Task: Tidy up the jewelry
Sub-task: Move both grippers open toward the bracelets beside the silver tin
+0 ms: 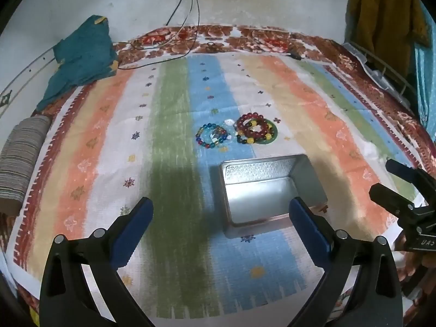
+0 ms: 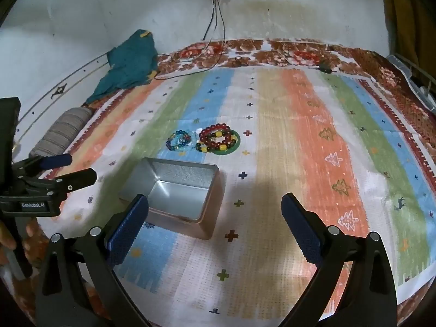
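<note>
Jewelry lies on a striped cloth [image 1: 313, 103] that covers most of a bed with a brown floral cover [image 1: 245, 38] showing past its far edge. The cloth runs in green, blue, white, tan and orange bands dotted with small printed figures. A teal garment [image 1: 81, 54] is heaped at the far left corner, and nearer on the left lies a grey ribbed roll [image 1: 21, 160]. Dark cables [image 1: 190, 13] drop from the wall onto the floral cover.

Near the middle of the cloth stands an open metal tin [image 1: 308, 174], rectangular, its inside bare and shiny. Both grippers hang above the near edge of the cloth, on either side of the tin. The left gripper [image 1: 220, 229] has its blue-padded jaws spread wide with nothing between them; in its own view the right pad overlaps the tin's near right corner. The right gripper [image 2: 215, 224] is likewise spread wide and holds nothing; its left pad overlaps the tin's near left side in its view.

Just beyond the tin, apart from it, the pieces sit in two clusters. On the right, a dark red bead bracelet [image 1: 252, 126] and a yellow-and-black bead bracelet [image 1: 253, 137] lie stacked on a green bangle [image 1: 273, 136]. Beside them on the left is a blue mixed-bead bracelet [image 1: 211, 136], on the blue stripe.
</note>
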Tool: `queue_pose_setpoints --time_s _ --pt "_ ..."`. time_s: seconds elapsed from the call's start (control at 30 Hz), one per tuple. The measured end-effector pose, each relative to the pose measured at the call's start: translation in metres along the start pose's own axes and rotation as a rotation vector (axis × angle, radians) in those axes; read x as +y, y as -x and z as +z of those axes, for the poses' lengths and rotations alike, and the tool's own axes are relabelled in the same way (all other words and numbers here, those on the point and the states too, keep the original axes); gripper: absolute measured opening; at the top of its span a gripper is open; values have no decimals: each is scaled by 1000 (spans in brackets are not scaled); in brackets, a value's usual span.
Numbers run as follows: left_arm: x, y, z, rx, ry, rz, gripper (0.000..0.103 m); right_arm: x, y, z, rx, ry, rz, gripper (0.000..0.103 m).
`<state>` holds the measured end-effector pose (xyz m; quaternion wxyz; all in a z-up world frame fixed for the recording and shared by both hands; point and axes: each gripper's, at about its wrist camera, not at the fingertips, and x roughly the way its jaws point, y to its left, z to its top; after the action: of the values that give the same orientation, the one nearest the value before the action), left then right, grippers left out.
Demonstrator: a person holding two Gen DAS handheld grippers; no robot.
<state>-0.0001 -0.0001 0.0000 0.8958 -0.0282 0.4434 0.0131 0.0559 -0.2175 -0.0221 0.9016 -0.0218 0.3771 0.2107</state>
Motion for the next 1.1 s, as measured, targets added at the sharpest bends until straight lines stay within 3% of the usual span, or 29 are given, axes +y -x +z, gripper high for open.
queue_pose_setpoints --time_s 0.33,0.37,0.47,0.5,0.6,0.77,1.1 --pt "-3 1 1 23 -12 -10 97 -6 -1 4 8 -21 -3 99" --pt "-7 0 -1 -31 -16 -5 97 -7 -1 4 8 -21 -1 99" --pt "-9 -1 0 -34 -23 2 97 -7 -2 5 5 -17 -2 99" --pt "-4 2 2 -70 -9 -26 97 -7 -2 6 4 -15 -3 99" --pt "-4 1 4 -64 -8 -16 97 -7 -5 8 6 -11 -6 99" --pt "1 -11 7 32 -20 39 97 -5 -12 13 15 3 -14 99" --pt "13 -28 23 44 18 25 97 -5 -22 25 24 24 -11 99"
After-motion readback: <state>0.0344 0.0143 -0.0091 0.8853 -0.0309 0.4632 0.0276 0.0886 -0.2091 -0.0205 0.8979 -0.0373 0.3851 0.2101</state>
